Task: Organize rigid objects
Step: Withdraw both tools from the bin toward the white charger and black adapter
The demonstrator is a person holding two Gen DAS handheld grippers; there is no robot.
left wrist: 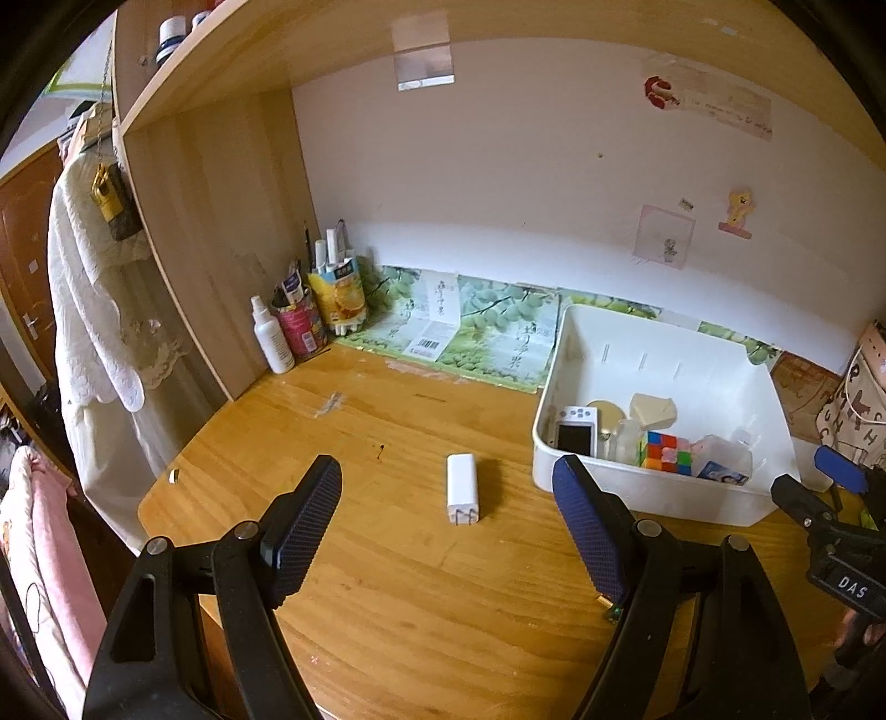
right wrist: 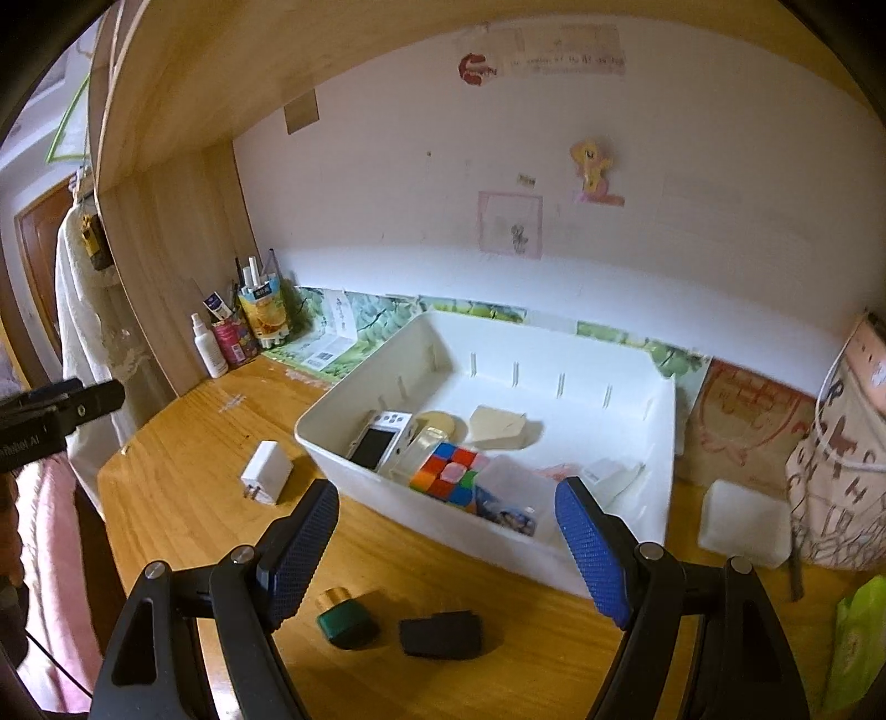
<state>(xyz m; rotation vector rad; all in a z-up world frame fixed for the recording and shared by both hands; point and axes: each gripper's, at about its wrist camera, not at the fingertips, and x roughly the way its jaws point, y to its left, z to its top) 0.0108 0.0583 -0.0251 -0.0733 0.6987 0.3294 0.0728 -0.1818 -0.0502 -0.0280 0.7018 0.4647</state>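
Observation:
A white plug charger (left wrist: 462, 489) lies on the wooden desk (left wrist: 398, 598), prongs toward me, between the spread fingers of my left gripper (left wrist: 448, 482), which is open and empty. To its right stands the white bin (left wrist: 720, 338), holding a small white camera (left wrist: 577, 431), a colour cube (left wrist: 666, 452) and several other items. My right gripper (right wrist: 447, 498) is open and empty in front of the bin (right wrist: 498, 531). A green and gold bottle (right wrist: 344, 615) and a black block (right wrist: 441, 634) lie on the desk just under it. The charger (right wrist: 267, 472) sits left of the bin.
Bottles and tubes (left wrist: 310, 310) crowd the back left corner by the wooden side panel (left wrist: 210, 249). A patterned bag (right wrist: 841, 465) and a flat white lid (right wrist: 745, 523) sit right of the bin. A shelf board (left wrist: 332, 44) overhangs the desk. The desk's left edge drops off.

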